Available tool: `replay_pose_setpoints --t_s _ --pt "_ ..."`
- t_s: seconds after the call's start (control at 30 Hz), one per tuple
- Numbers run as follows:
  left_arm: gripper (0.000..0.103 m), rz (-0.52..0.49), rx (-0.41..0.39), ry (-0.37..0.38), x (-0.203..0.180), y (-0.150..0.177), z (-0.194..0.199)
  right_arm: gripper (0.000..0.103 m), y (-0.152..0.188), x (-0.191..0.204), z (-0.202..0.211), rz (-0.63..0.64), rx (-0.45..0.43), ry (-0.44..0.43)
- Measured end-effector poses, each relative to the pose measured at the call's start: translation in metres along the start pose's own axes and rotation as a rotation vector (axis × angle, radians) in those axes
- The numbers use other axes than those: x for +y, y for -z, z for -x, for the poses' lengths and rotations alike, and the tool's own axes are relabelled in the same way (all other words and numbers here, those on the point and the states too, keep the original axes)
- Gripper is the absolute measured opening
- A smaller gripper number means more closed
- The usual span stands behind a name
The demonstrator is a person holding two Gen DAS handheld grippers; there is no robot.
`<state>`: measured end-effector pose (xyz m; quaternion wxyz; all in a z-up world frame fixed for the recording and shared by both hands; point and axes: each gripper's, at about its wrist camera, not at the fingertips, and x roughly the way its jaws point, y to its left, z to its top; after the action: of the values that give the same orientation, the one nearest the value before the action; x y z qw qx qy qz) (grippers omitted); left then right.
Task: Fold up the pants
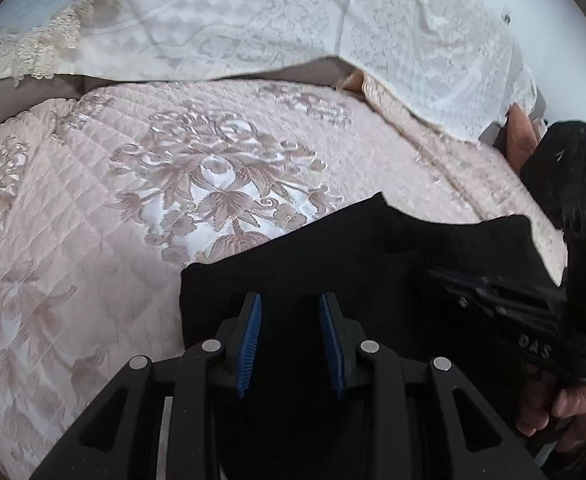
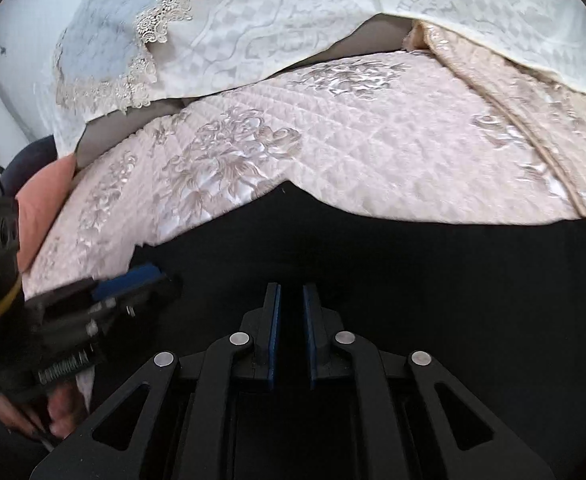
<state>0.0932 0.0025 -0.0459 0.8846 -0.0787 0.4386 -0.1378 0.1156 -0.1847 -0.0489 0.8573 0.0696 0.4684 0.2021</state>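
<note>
Black arms of the left gripper (image 1: pixel 289 344) sit closest in the left wrist view; its two blue pads (image 1: pixel 251 344) stand about half open with a clear gap, and no cloth is pinched between them; they hang over the near left corner of the pants (image 1: pixel 373 264). Going right, the pants lie flat and dark on the pink quilted bedspread (image 1: pixel 93 220), already doubled into a short wide shape, I think, so a soft flat bed makes folding easy. Further right comes the right gripper (image 2: pixel 291 332); its pads are nearly together with just a thin slit; I cannot tell if any cloth is caught there, as all is black. Both tools point down at the cloth, likely to press or pick up an edge for the next fold. Counting: two grippers, four blue pads, one pair of pants, one bedspread, one white lacy cover (image 1: pixel 293 20) behind; one hand (image 1: pixel 565 404) shows at the right edge.
</note>
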Motion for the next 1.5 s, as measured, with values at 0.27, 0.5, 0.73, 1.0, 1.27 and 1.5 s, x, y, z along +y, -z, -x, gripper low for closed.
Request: replay_pose_setpoints --t_s 0.27,0.5,0.73,1.0,1.27,1.5 --pt "0.033 0.005 -0.044 0.035 -0.007 0.057 0.045 0.013 0.072 0.028 0.035 0.089 0.022 -0.027" --pt "0.033 -0.016 -0.043 0.042 -0.019 0.083 0.064 0.013 0.076 0.029 0.056 0.085 -0.004 0.009" --pt "0.033 -0.018 -0.027 0.056 -0.025 0.093 0.061 0.015 0.085 0.019 0.054 0.03 0.021 -0.01" --pt "0.033 -0.002 -0.013 0.056 -0.018 0.089 0.058 0.042 0.083 0.003 0.058 -0.074 0.003 -0.087" --pt "0.037 -0.019 -0.027 0.045 -0.031 0.091 0.052 0.042 0.072 0.017 0.036 -0.069 0.006 -0.096" --pt "0.037 -0.031 -0.027 0.04 -0.033 0.092 0.053 0.004 0.076 0.013 0.045 -0.07 -0.011 -0.092"
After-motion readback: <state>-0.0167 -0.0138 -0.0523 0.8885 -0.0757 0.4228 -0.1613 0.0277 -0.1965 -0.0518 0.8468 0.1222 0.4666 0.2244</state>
